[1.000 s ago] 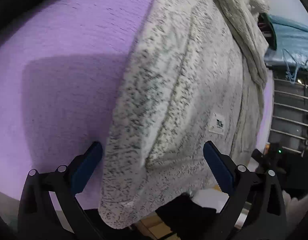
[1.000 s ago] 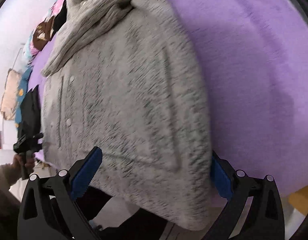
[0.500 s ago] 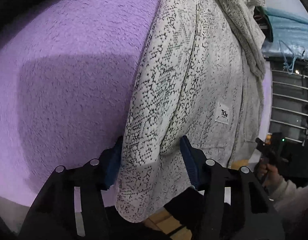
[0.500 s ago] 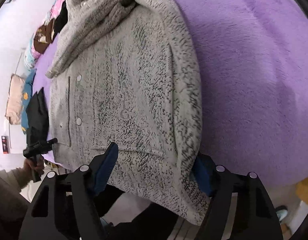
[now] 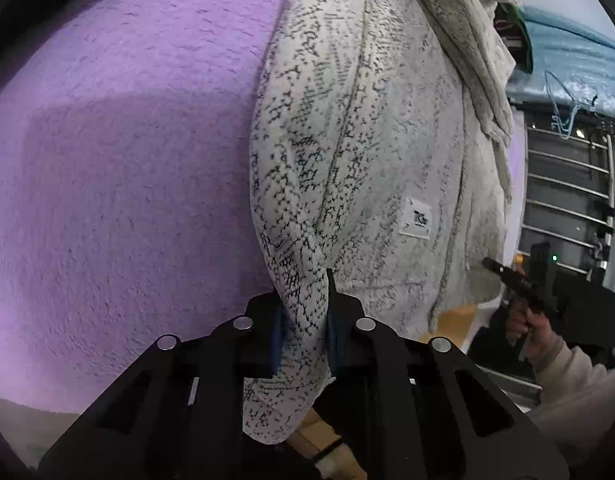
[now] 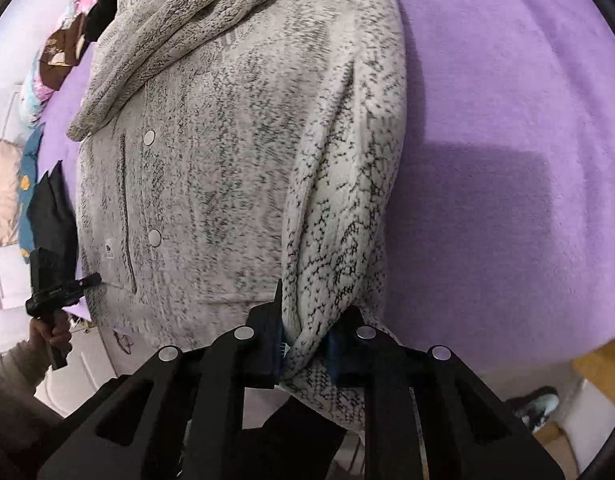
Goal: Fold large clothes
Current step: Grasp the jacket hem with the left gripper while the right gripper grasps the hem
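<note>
We have each hand-held gripper — left (image 5: 301,330), right (image 6: 303,340) — clenched on the speckled grey fleece jacket's (image 5: 387,140) hem; bulky folds could slip out mid-lift.

A purple fleece bedspread (image 5: 119,168) is spread across the bed. Beyond its far edge a metal rack (image 5: 567,184) is seen, with a blue hanger (image 5: 563,112) above. Orange-brown floor (image 6: 595,364) is visible past the bed's near corner.

A bedroom at home: purple plush bedspread (image 6: 507,120), pillows (image 6: 3,192) and heaped clothes (image 6: 67,40).
</note>
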Demonstrator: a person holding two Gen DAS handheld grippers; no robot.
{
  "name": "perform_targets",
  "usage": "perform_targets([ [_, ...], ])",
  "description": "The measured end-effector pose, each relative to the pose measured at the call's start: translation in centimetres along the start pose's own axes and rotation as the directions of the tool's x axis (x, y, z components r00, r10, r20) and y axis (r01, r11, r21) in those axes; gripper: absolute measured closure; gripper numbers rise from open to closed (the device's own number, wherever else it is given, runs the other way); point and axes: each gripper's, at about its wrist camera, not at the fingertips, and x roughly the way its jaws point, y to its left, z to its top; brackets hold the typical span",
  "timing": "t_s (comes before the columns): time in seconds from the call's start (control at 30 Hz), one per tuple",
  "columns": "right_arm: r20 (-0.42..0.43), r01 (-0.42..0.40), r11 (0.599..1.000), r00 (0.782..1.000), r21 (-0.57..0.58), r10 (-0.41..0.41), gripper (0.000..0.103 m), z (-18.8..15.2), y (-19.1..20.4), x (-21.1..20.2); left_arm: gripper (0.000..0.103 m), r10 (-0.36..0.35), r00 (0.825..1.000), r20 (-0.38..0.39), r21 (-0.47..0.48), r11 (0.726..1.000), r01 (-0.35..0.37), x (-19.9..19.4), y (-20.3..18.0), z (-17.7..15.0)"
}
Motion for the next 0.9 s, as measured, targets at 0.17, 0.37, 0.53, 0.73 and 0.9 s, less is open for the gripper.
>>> perform_targets([
  [0.17,0.043,0.083,0.997,0.996,0.001,-0.083,0.090,0.2,3.0,-2.0,0.090,-0.052,0.995,-0.084,0.000,0.999,0.052,-0.7,-0.5,0.7],
  [0.37,0.132,0.092,0.996,0.987,-0.007,-0.090,0.091,-0.3,4.5,-4.7,0.091,-0.069,0.991,-0.118,0.111,0.990,0.082,-2.9,-3.0,1.0],
  [0.53,0.144,0.048,0.999,0.988,0.011,-0.049,0.091,0.1,3.5,-6.6,0.091,-0.112,0.989,-0.093,0.099,0.988,0.121,-4.3,-4.8,0.9],
  [0.73,0.162,-0.042,0.999,0.986,0.009,0.040,0.092,2.1,1.9,-8.9,0.091,-0.136,0.990,-0.036,-0.012,0.991,0.136,-5.9,-6.5,1.5],
  [0.9,0.143,-0.060,0.993,0.987,-0.101,0.074,0.092,5.6,2.5,-11.3,0.092,-0.025,0.999,0.045,0.050,0.998,0.023,-8.4,-11.1,3.4],
])
